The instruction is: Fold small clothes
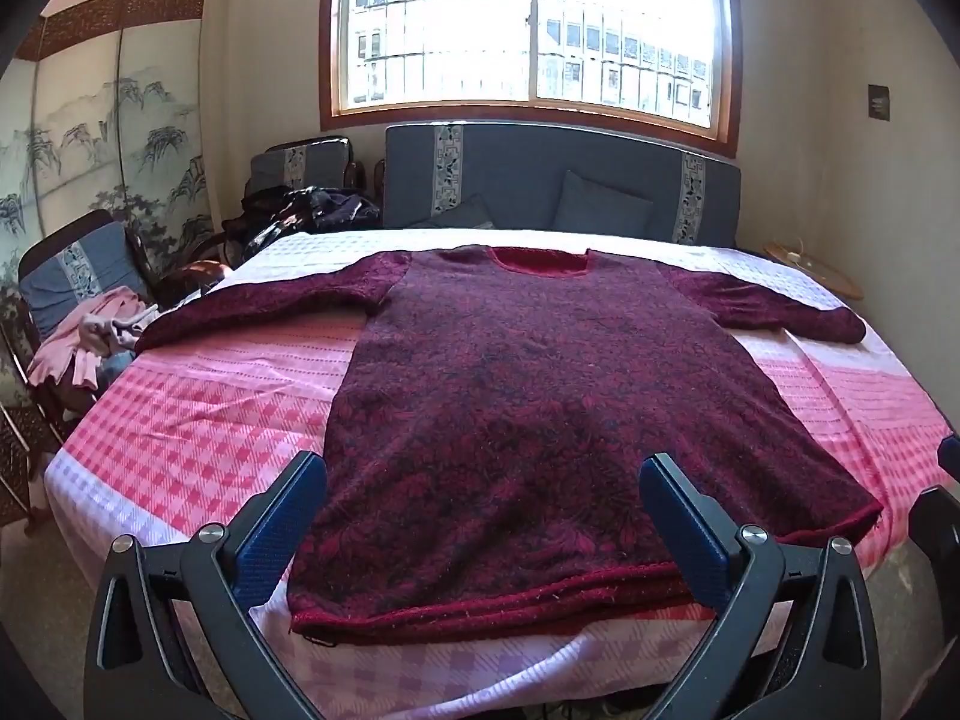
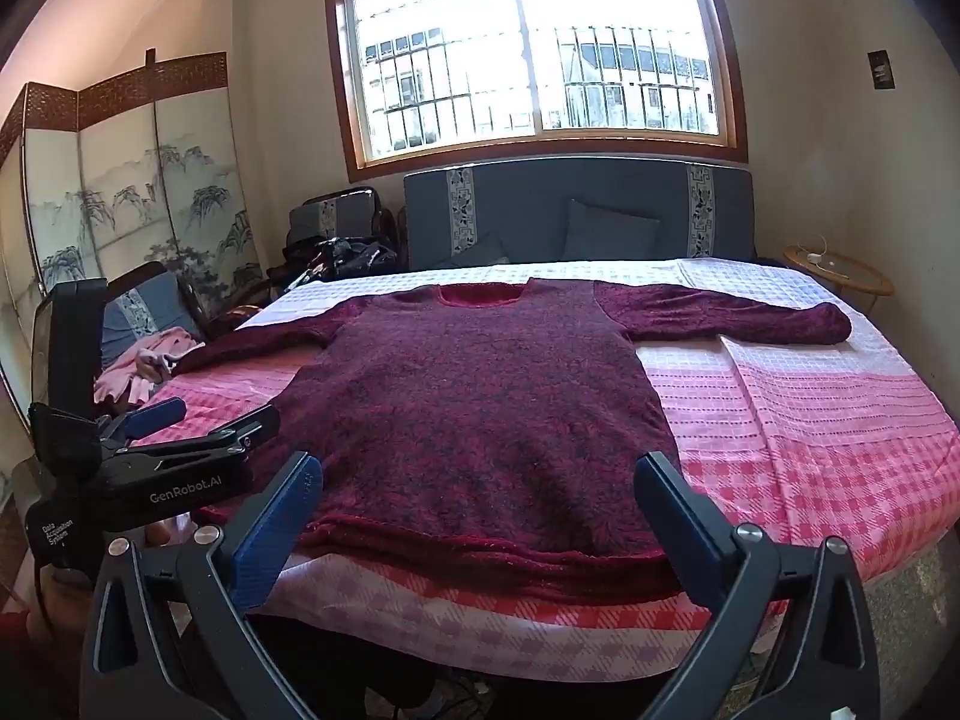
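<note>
2 tools, left tool (image 1: 483,525) and right tool (image 2: 480,525), agape (nothing held) above flat maroon sweater (image 1: 540,396).

Maroon knit sweater (image 1: 540,384) flat on bed, sleeves spread.

My left wrist camera sits low at the foot of the bed (image 1: 198,420), tilted downward, looking along its tongs (image 1: 483,483) toward the window (image 1: 528,30). My right wrist camera looks the same way from just to the right, and catches the left tongs (image 2: 210,420) at its left edge. Both share the sweater (image 1: 540,390), bed and window, seen close.
</note>
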Motion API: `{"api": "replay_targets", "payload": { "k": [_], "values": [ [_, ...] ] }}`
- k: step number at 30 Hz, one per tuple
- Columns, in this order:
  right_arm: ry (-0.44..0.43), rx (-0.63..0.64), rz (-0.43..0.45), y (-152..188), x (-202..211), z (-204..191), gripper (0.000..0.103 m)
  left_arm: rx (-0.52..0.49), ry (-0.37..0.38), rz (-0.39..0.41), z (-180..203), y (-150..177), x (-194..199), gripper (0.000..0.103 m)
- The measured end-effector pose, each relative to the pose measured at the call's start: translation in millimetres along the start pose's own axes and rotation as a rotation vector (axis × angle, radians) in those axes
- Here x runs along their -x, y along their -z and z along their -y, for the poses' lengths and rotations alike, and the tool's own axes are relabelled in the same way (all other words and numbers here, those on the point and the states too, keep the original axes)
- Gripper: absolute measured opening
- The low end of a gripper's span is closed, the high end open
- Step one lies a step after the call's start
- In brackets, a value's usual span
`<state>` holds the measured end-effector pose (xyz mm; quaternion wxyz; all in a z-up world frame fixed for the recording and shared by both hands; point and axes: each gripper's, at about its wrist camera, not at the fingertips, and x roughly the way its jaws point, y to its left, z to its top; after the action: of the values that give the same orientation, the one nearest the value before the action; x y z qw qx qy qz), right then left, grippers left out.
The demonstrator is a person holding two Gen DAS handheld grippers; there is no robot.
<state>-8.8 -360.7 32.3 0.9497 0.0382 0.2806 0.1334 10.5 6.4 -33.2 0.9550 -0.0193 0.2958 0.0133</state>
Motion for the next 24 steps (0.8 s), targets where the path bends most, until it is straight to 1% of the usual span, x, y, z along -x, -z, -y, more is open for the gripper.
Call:
{"api": "replay_targets", "payload": {
  "k": [5, 14, 18, 24],
  "values": [
    [-0.009, -0.015, -0.014, 3.6, -3.3, 3.6, 0.103, 0.009, -0.006, -0.021, -2.8, 3.1, -6.6, 0.103],
    [-0.013, -0.031, -0.043, 8.6, -8.7, 6.4, 0.103, -0.007, -0.019, -0.041, -2.3, 8.5, -15.0, 0.103],
    [-0.010, -0.042, -0.052, 11.1, -12.8, 10.7, 0.103, -0.018, -0.001, -0.032, -1.8, 11.2, -16.6, 0.103],
    [-0.009, -0.093, -0.068, 14.7, -17.1, 20.6, 0.103, -0.013, -0.005, -0.019, -2.2, 11.2, -17.9, 0.103]
  ]
}}
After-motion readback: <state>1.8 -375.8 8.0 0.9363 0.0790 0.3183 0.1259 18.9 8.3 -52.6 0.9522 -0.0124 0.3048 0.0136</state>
